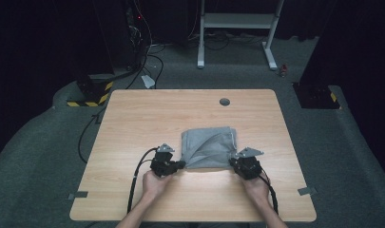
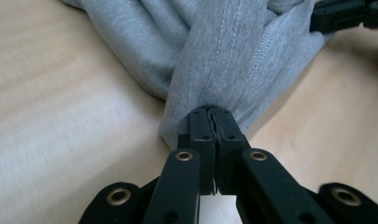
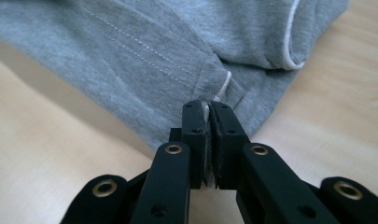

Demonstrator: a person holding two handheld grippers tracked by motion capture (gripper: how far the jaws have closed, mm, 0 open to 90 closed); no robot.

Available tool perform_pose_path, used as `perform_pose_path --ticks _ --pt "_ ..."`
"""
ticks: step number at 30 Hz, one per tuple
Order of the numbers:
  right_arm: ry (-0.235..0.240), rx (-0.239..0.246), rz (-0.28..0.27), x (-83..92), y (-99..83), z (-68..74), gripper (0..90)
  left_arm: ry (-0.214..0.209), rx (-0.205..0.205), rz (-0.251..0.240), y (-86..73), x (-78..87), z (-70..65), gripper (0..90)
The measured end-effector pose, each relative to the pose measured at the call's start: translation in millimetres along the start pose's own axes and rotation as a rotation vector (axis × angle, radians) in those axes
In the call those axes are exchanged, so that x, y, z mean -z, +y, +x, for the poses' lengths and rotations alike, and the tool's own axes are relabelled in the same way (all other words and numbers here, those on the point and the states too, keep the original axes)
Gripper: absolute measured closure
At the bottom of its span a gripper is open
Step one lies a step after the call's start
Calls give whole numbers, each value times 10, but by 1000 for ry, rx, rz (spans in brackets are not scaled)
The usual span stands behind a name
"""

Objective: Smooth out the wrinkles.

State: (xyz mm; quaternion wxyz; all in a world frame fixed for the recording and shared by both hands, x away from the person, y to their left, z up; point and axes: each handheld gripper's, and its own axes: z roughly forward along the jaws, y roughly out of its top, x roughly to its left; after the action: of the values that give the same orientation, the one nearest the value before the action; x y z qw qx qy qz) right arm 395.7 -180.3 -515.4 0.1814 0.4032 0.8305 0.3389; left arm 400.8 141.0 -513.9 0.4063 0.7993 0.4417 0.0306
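Grey knit cotton garment (image 1: 209,147) lies part-folded on the desk (image 1: 133,123); both tools, left (image 1: 181,165) and right (image 1: 233,162), pinch its near corners, folding unfinished.

Grey garment (image 1: 209,147): soft matt knit cloth, fine ribbed weave, pale stitched seams, white piping at one edge. Tabletop (image 1: 133,123): pale wood-grain laminate, smooth, faint sheen. Left tool (image 2: 210,122) and right tool (image 3: 209,116): matt black plastic, brass-coloured rivets.
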Motion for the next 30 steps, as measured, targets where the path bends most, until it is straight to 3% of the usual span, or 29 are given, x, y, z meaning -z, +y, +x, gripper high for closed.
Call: perform_pose_path --ticks 3,6,11,16,22,26,30 --pt "-30 -48 14 -109 130 -108 848 -1 35 -34 86 -45 55 880" --pt "-31 -67 -4 -86 160 -126 847 -2 24 -61 77 36 30 880" --pt "-14 -36 -59 131 8 -67 839 6 -33 -68 -18 180 -45 878" --pt "-4 -5 -51 188 -152 -28 829 16 -60 -39 -91 162 -87 878" --pt "-3 14 -37 252 -208 13 757 11 -88 -46 -101 176 -176 863" --pt "9 -35 -77 385 -194 19 638 6 -93 -98 -47 272 -241 743" --pt "15 -76 -110 462 -91 14 552 40 -103 -147 83 349 -305 578"
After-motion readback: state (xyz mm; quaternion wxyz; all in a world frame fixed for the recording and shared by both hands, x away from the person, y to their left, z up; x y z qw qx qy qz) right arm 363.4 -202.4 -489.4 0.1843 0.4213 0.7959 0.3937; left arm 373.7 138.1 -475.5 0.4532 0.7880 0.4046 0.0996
